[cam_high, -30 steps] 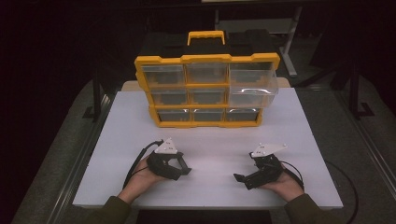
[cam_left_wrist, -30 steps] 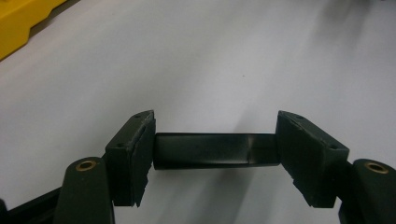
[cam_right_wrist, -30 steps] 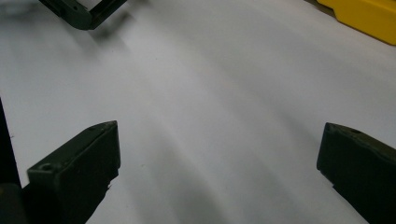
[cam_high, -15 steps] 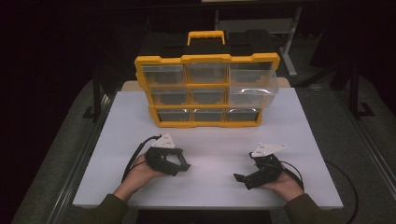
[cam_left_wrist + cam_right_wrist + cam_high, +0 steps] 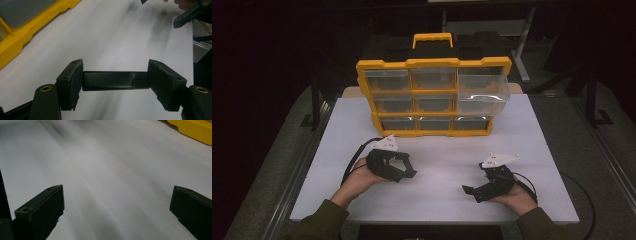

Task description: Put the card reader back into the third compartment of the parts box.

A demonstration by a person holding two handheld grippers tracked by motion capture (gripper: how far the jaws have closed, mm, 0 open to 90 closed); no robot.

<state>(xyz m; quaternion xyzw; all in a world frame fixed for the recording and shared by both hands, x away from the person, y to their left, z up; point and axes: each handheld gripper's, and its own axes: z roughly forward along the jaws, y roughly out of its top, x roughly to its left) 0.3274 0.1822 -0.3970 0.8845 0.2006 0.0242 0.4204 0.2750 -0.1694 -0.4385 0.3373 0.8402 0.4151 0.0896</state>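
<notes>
Holding: my left gripper (image 5: pixel 115 81) is clenched on a short black bar (image 5: pixel 112 80), pinched end to end between the two pads and lying level across them.
Bar's place: off the table, just above the white tabletop (image 5: pixel 437 200), on my left side in the high view, near the front of the yellow organizer (image 5: pixel 434 97).
Left gripper from above: left gripper (image 5: pixel 408 170) is tipped toward the centre of the table, my hand (image 5: pixel 359 177) under it.
Right gripper: right gripper (image 5: pixel 117 212) is released, jaws standing wide apart with bare table between them; in the high view it (image 5: pixel 472 192) rests low near the table's front edge.
Organizer: upright, three rows of clear drawers; the upper right drawer (image 5: pixel 482 90) stands pulled out toward me, the others look pushed in.
Step, as I judge it: carrying the bar, with a drawer as the likely goal.
Next move calls for: lifting the bar up and across to the pulled-out drawer, keeping it level, then letting go once it is over the opening.
Watch: bar is gripped by its ends, so a loosened squeeze drops it.
</notes>
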